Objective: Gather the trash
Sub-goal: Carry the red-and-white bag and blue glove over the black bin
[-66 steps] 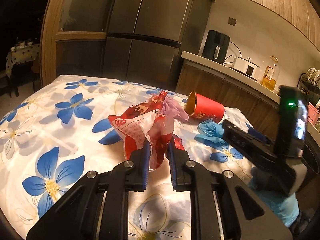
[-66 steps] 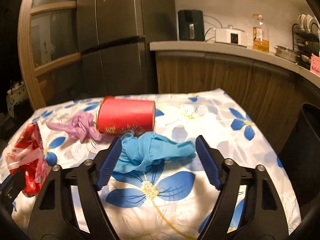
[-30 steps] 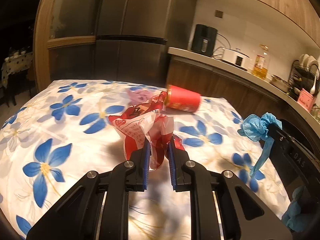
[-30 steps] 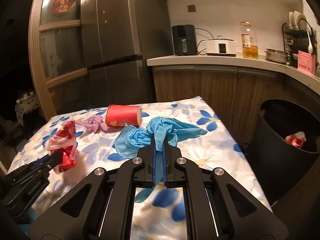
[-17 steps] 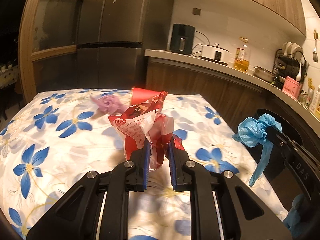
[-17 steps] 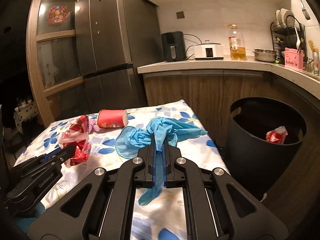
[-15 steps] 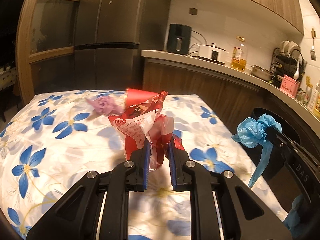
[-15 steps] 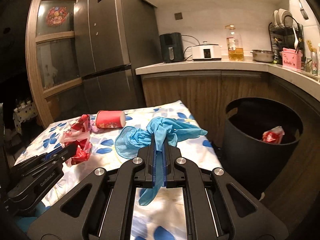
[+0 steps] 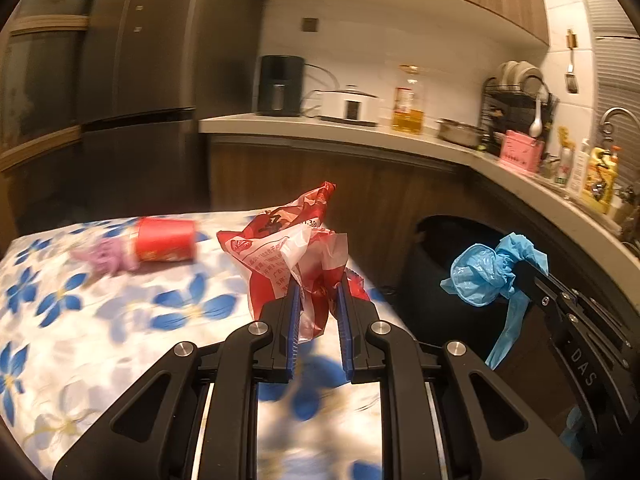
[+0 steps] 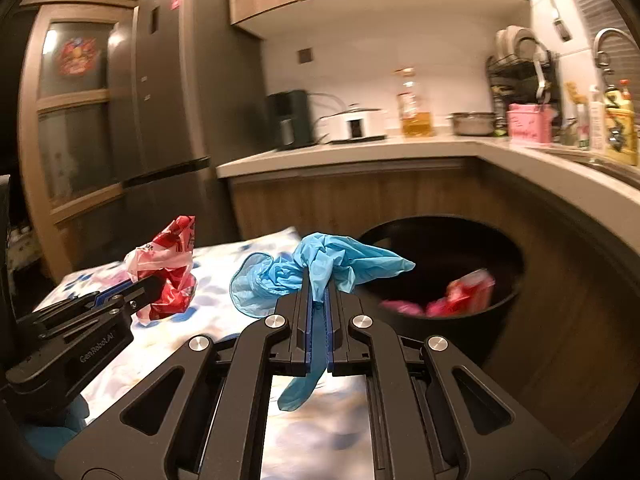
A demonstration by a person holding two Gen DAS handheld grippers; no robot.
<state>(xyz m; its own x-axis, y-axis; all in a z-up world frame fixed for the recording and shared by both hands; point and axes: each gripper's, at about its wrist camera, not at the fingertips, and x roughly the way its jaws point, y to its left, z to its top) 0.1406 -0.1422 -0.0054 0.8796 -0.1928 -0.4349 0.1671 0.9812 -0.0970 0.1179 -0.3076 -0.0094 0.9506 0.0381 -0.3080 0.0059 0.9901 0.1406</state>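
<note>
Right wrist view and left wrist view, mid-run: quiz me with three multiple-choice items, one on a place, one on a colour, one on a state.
1. Where is the red cup?
A. lying on the flowered table
B. in the bin
C. on the counter

2. What colour is the glove in the right gripper?
A. pink
B. blue
C. white

3. What is the left gripper doing?
A. open and empty
B. shut with nothing in it
C. shut on the red and white wrapper

Answers: 1 A, the cup lies on its side on the cloth beside a purple scrap. 2 B, light blue glove pinched between the closed jaws. 3 C, the wrapper is clamped between the blue pads.
</note>
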